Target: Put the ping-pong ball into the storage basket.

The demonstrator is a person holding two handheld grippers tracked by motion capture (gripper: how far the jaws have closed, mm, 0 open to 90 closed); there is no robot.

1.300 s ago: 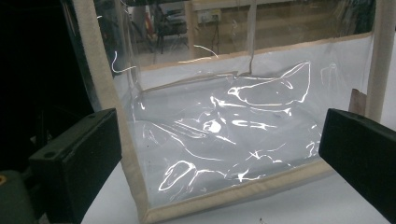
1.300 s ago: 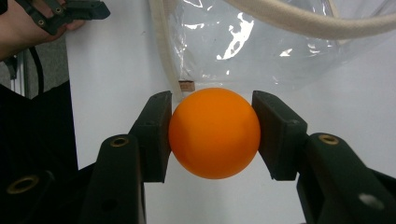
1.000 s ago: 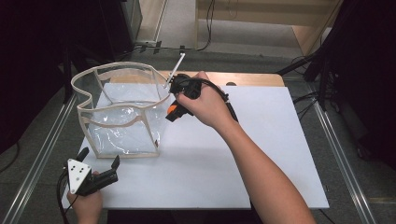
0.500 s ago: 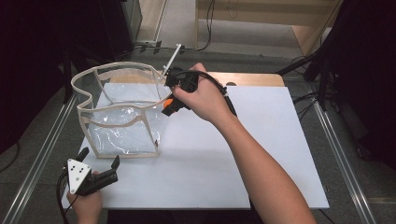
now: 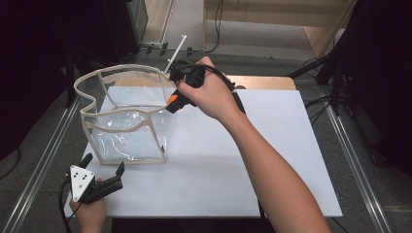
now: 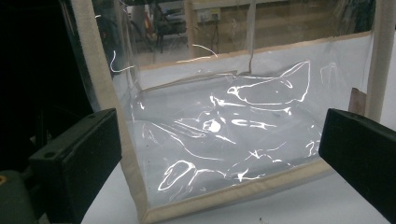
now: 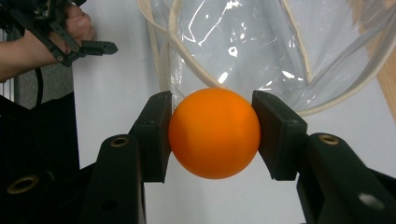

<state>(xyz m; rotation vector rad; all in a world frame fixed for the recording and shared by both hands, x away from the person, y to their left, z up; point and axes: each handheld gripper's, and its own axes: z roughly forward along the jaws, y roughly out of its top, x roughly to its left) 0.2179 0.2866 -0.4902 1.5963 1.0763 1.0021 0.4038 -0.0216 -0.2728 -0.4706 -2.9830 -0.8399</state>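
I see the white table [image 5: 272,160] under both tools. The clear bag [image 5: 127,121] stands open on it, just ahead of my left gripper [image 5: 103,178], whose 2 jaws are spread wide with nothing between them. My right gripper [image 5: 171,103] hangs over the bag's near rim, its 2 jaws clamped on the orange ball [image 7: 214,133], held above the bag's mouth.

From above, the right hand [image 5: 214,94] covers most of its claw [image 5: 171,104], leaving a sliver of the orange ball [image 5: 172,100] visible. The clear bag [image 6: 224,135] runs past the left gripper view's top edge; glare blurs its far wall.
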